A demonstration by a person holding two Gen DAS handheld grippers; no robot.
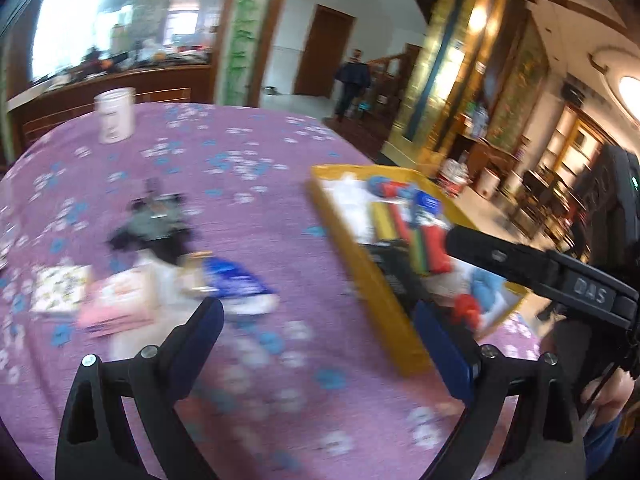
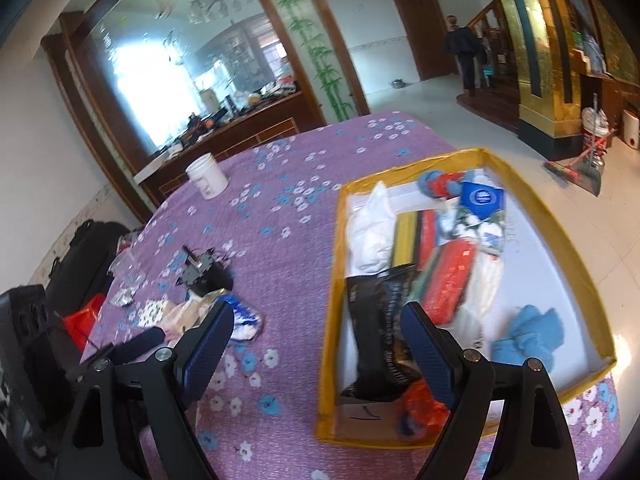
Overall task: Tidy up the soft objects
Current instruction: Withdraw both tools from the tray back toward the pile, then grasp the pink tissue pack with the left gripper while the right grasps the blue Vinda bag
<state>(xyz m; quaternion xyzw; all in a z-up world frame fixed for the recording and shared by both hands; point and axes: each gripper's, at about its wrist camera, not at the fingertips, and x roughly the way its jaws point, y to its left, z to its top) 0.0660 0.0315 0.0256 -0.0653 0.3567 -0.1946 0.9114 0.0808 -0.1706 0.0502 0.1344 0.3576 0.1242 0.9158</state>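
Note:
A yellow-rimmed tray [image 2: 560, 236] on the purple flowered tablecloth holds several soft items: a white cloth [image 2: 370, 232], a black packet [image 2: 380, 320], a red packet [image 2: 450, 280], a blue cloth [image 2: 528, 336] and a blue pouch [image 2: 482, 198]. The tray also shows in the left wrist view [image 1: 362, 268]. Left of it lies a pile: a blue-white pouch [image 1: 240, 284], a pink packet [image 1: 118, 304], a patterned square [image 1: 60, 288] and a dark item [image 1: 154, 224]. My left gripper [image 1: 320, 332] is open and empty above the cloth. My right gripper [image 2: 318, 340] is open and empty over the tray's left edge.
A white cup [image 2: 208, 176] stands at the table's far side. It also shows in the left wrist view [image 1: 116, 114]. The right gripper's body [image 1: 560, 276] reaches over the tray. A black bag [image 2: 88, 248] sits beyond the table's left edge. A person [image 2: 464, 56] walks far off.

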